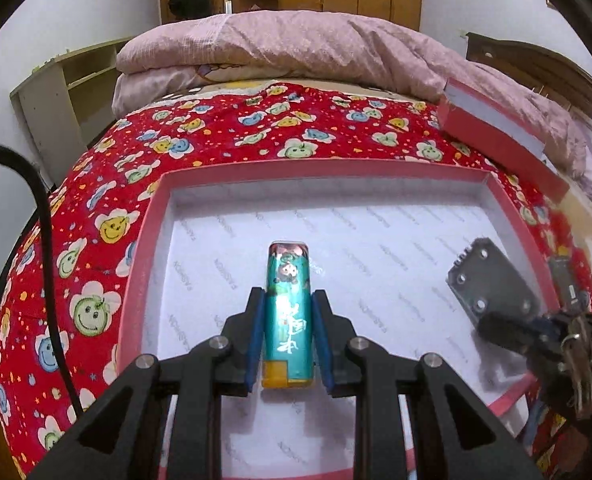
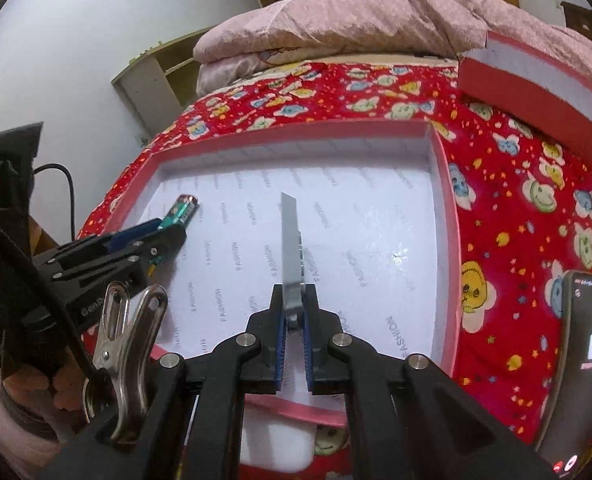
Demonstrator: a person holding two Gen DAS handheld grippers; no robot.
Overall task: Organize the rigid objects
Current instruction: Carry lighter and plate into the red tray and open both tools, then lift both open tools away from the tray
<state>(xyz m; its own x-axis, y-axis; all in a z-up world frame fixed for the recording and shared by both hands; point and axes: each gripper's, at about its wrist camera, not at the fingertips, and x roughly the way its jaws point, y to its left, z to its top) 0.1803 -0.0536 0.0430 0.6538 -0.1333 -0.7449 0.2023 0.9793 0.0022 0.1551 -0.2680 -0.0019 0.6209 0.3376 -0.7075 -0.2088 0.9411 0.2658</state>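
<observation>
"FASHION" print across pink box (image 2: 443,216) lining.

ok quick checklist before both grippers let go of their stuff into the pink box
1. Left gripper shut on the teal printed lighter: ok.
2. Right gripper shut on the flat grey metal hinge plate: ok.
3. Both items over the white floor of the shallow pink cardboard box: ok.
4. Box floor bare under both items: ok.
5. Items already touching the floor: cannot tell.
6. Pink lid clear of the box, leaning at the far right: ok.
</observation>
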